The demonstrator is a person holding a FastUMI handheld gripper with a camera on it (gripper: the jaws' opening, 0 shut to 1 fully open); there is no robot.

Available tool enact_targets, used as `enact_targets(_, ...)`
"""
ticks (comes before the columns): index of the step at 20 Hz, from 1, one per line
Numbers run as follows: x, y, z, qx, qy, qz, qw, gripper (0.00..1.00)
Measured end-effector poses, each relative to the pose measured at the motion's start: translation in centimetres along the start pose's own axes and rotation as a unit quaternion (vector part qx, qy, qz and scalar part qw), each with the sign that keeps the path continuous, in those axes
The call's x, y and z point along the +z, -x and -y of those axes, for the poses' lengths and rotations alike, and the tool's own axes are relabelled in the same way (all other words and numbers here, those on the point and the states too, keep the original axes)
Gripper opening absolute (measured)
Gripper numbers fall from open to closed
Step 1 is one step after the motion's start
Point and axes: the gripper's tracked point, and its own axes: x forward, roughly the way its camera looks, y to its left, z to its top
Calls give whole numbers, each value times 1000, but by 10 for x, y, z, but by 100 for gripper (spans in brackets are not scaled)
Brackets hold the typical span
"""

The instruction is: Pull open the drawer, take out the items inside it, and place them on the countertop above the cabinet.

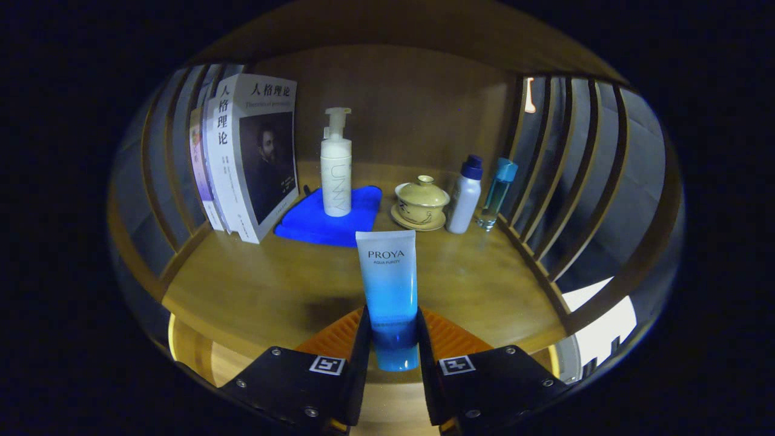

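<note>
ITEM: blue-and-white cosmetic tube (388,284), flip-cap type, held upright

LOCATION: between the fingers of the gripper (392,345), above the front edge of the wooden countertop (266,290); whether its cap end touches the wood cannot be told, prob. hanging just clear

CLAW STATE: closed narrow, both fingers pressing the tube's lower part, one each side; nothing else in hold

ORIENTATION: long axis vertical; cap end down, flat crimped end up; printed face toward the camera

HANDLING (est.): soft plastic wall, light to med. weight dep. on fill; squeezes in under pressure, glossy so could slip. Best hold is low, near the cap shoulder where the body is stiffest, as now. Not fragile. Narrow cap base, so may tip if let go off-plumb

SURROUNDINGS: row of books (242,157) standing to the left beyond the fingers; white pump bottle (336,166) on a blue cloth (315,227) straight ahead; lidded tea bowl (421,203) on its saucer, white bottle w/ dark cap (465,195) and clear bottle w/ teal cap (497,192) to the right. Slatted sides both ends

STEP (est.): placing; bare wood just ahead of the fingers gives room
</note>
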Motion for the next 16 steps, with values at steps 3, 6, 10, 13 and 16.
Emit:
enact_targets(3, -1, -11, -7, 16, -8, -4, 1000, 43)
enact_targets(6, -1, -25, -20, 43, -29, -3, 999, 45)
enact_targets(10, -4, -31, -26, 58, -18, 20, 998, 49)
enact_targets(13, -4, -21, -36, 94, -41, 50, 993, 69)
enact_targets(16, -3, 5, -39, 120, -44, 97, 987, 96)
